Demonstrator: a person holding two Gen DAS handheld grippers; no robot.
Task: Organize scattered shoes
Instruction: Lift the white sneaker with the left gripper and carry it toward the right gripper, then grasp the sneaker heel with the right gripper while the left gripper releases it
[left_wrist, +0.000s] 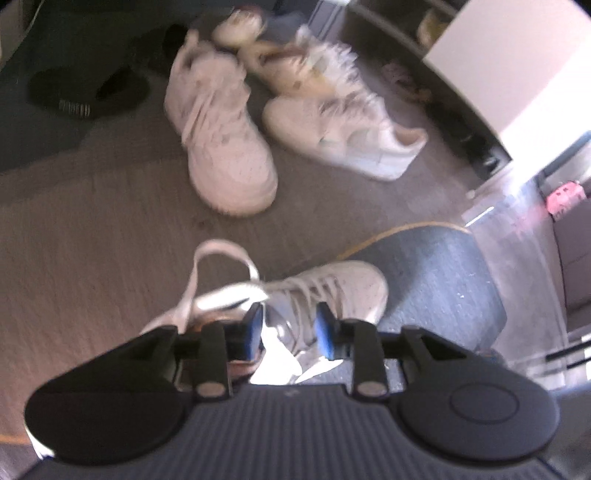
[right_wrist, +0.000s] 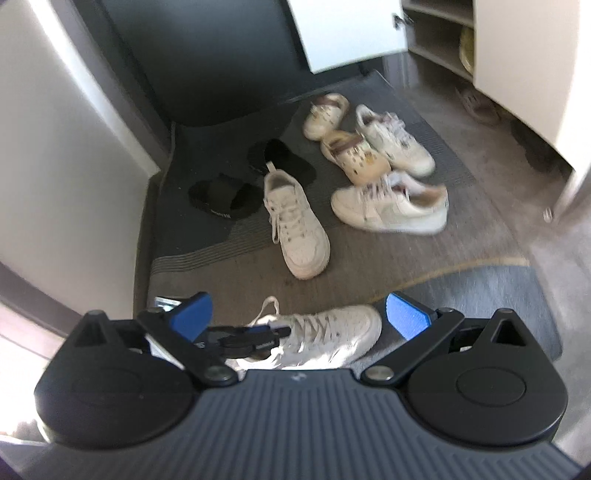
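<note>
A white lace-up sneaker (left_wrist: 332, 291) (right_wrist: 332, 328) lies on its side on the floor right below both grippers, toe to the right. My left gripper (left_wrist: 290, 328) has its blue pads closed in on the sneaker's tongue and collar; its black body (right_wrist: 243, 338) shows in the right wrist view at the shoe's opening. My right gripper (right_wrist: 299, 317) hangs above the same sneaker, wide open, one pad off each end of the shoe. Its matching white sneaker (left_wrist: 221, 136) (right_wrist: 295, 221) stands farther on. Another white sneaker (left_wrist: 343, 129) (right_wrist: 391, 208) lies behind to the right.
Beige clogs (right_wrist: 354, 158) and one more pale sneaker (right_wrist: 395, 140) are piled at the back. Two black slides (right_wrist: 221, 199) rest on the dark mat at left. A cabinet with an open white door (right_wrist: 347, 29) and shelves (right_wrist: 436, 44) is at far right. A blue rug (right_wrist: 480, 295) is near right.
</note>
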